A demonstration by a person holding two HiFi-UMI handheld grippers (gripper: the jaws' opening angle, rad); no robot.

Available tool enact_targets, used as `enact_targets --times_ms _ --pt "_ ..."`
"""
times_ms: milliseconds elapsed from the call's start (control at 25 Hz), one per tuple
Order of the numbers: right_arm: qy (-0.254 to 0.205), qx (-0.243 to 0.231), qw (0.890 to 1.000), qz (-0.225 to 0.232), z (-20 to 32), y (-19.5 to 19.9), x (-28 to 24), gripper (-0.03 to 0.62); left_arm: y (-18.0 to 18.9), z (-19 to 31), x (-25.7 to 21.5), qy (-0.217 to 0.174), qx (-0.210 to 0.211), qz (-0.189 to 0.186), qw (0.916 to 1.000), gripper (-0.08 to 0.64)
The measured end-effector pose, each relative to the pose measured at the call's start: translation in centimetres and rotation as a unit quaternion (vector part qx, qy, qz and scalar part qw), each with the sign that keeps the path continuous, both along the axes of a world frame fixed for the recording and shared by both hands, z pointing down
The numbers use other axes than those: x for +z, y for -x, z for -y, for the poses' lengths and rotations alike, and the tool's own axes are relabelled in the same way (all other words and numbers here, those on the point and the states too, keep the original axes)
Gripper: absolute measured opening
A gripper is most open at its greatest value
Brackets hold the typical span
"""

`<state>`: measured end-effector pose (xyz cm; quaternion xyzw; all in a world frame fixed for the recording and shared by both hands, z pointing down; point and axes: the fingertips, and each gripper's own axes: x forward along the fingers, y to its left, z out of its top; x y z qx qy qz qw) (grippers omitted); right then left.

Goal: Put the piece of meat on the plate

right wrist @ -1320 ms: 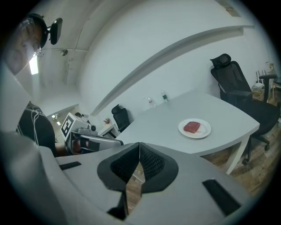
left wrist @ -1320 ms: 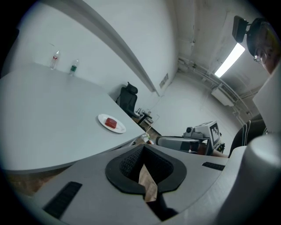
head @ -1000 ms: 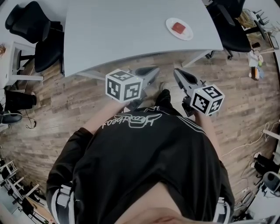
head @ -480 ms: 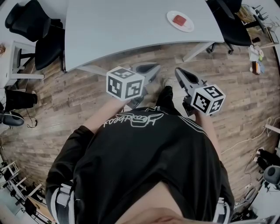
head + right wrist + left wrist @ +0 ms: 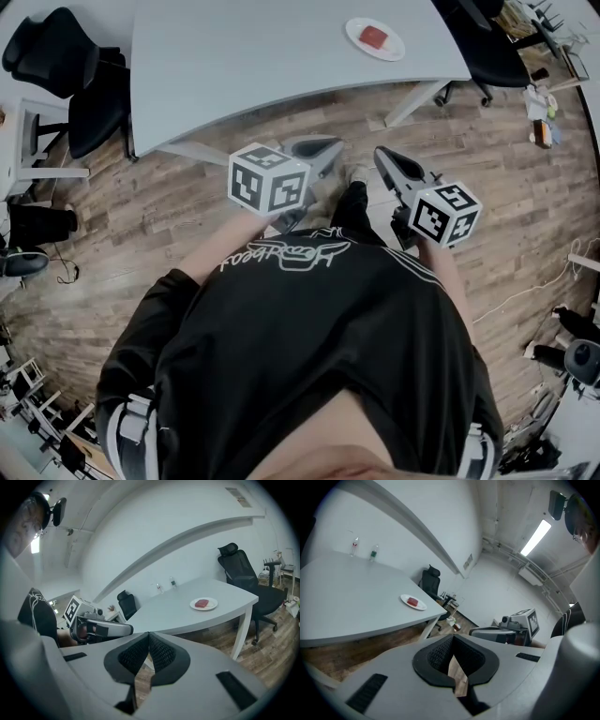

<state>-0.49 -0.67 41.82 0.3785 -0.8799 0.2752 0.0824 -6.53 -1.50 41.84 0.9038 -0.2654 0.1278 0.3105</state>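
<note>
A red piece of meat point(image 5: 373, 37) lies on a white plate point(image 5: 388, 49) near the far right corner of the grey table point(image 5: 262, 66). Both grippers hang over the wooden floor, well short of the table, and hold nothing. My left gripper point(image 5: 333, 146) is shut and its marker cube point(image 5: 267, 178) faces up. My right gripper point(image 5: 380, 154) is shut too. In the left gripper view the plate point(image 5: 419, 605) with the meat point(image 5: 412, 601) sits far ahead of the shut left gripper point(image 5: 452, 639). From the right gripper view, the plate point(image 5: 210, 604) and meat point(image 5: 201, 603) lie beyond the shut right gripper point(image 5: 149, 635).
Black office chairs stand at the table's left point(image 5: 66, 56) and right point(image 5: 492, 52) ends. A white table leg point(image 5: 412, 98) drops to the floor near the plate's corner. Two small bottles point(image 5: 355, 547) stand at the table's far side. Clutter and cables point(image 5: 544, 122) lie on the floor at right.
The table and plate have slid up and left in the head view, away from me. Both grippers keep the same pose, side by side and shut.
</note>
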Motion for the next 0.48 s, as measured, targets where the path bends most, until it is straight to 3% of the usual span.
enact_targets --times_ms 480 --pt "0.004 0.003 1.000 -0.007 -1.07 -0.58 0.63 0.009 -0.33 -0.92 0.73 0.006 0.005 0.003 1.0000 0.008"
